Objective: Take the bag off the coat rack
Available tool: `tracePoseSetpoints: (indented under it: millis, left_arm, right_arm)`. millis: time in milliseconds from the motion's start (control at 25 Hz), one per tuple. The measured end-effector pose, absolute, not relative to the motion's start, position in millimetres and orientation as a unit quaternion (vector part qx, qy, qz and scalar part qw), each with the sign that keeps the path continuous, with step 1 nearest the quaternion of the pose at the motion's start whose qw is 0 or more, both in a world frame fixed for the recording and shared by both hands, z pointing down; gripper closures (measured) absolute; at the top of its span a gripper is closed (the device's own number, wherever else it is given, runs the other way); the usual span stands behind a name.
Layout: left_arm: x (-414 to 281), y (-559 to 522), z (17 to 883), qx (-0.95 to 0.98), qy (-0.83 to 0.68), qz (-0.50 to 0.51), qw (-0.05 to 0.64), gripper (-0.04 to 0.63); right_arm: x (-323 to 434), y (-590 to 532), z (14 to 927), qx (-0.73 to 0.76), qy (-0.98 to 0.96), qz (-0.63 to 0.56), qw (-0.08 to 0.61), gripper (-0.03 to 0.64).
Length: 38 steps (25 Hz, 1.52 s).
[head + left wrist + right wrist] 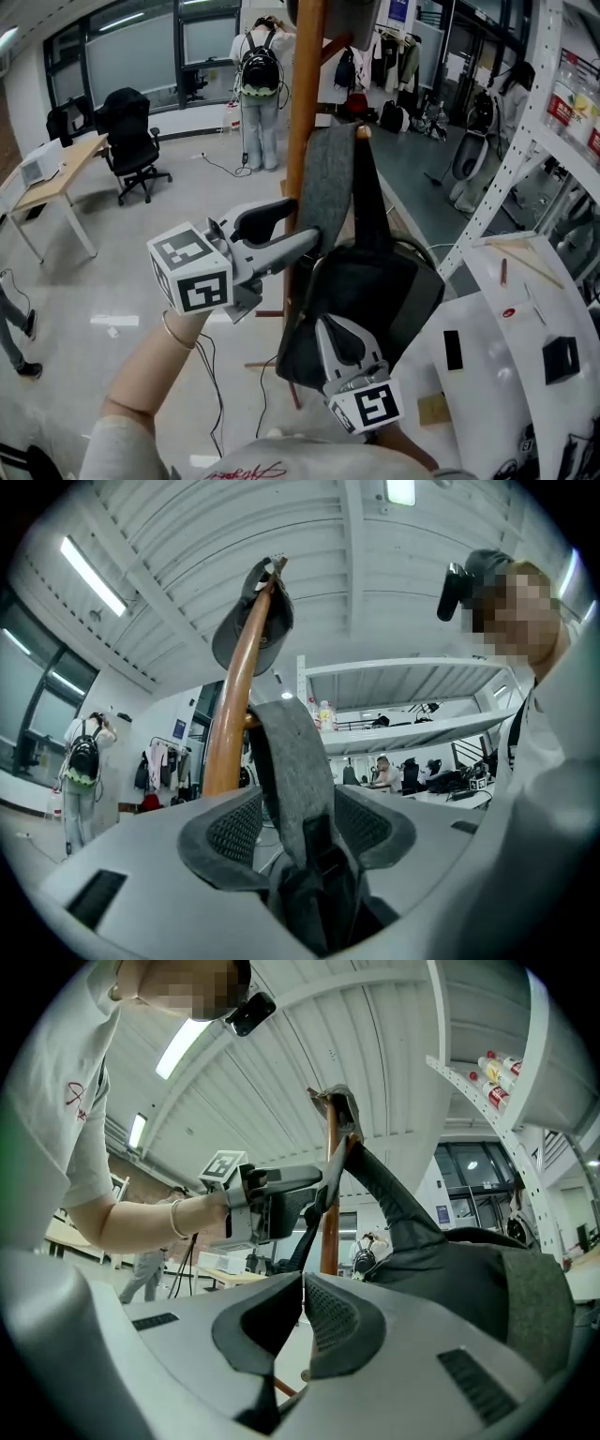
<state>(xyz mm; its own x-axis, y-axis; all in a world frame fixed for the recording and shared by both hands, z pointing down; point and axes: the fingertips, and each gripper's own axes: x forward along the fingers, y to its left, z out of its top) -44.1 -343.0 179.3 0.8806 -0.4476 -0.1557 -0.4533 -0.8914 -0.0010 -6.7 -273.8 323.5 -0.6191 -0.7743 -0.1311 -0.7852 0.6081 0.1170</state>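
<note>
Hanging from the brown wooden coat rack pole point(302, 94): one black fabric bag point(375, 291), hung by a wide grey felt strap point(328, 187). In the head view the bag body sits at 5 o'clock of the pole. The strap runs up to a wooden peg tip point(362, 131) at 12 o'clock of the bag.

Left gripper point(302, 230): at 9 o'clock of the strap. Jaws wide apart, strap standing between the pads, not pinched.

Right gripper point(339, 339): at 6 o'clock of the bag. Jaws closed together, nothing in them.

Risk: neither tool grips the bag. A lift now would likely let the strap slide free, or catch it on the peg and rock the rack.

Views: only the left gripper view shows the strap inside the parted jaws; the head view hides this behind the gripper's body. Only the right gripper view shows the strap's upper end draped over the peg.
</note>
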Motion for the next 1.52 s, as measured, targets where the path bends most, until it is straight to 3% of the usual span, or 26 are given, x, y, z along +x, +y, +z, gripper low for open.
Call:
tracePoseSetpoints:
  millis: [1040,1440,1520]
  left_arm:
    - [14,-363,137,-0.988,0.143,0.056,-0.025,0.348]
    - [16,-361,138,-0.990,0.132,0.044,-0.022,0.467]
    - [16,-360,138,-0.990,0.132,0.043,-0.018,0.519]
  right_arm:
    - [14,-277,325,-0.461,0.883,0.082,0.042,0.595]
    - [13,-280,324,-0.458,0.885,0.079,0.042,0.595]
    - [13,-280,325,-0.457,0.886,0.076,0.036,0.595]
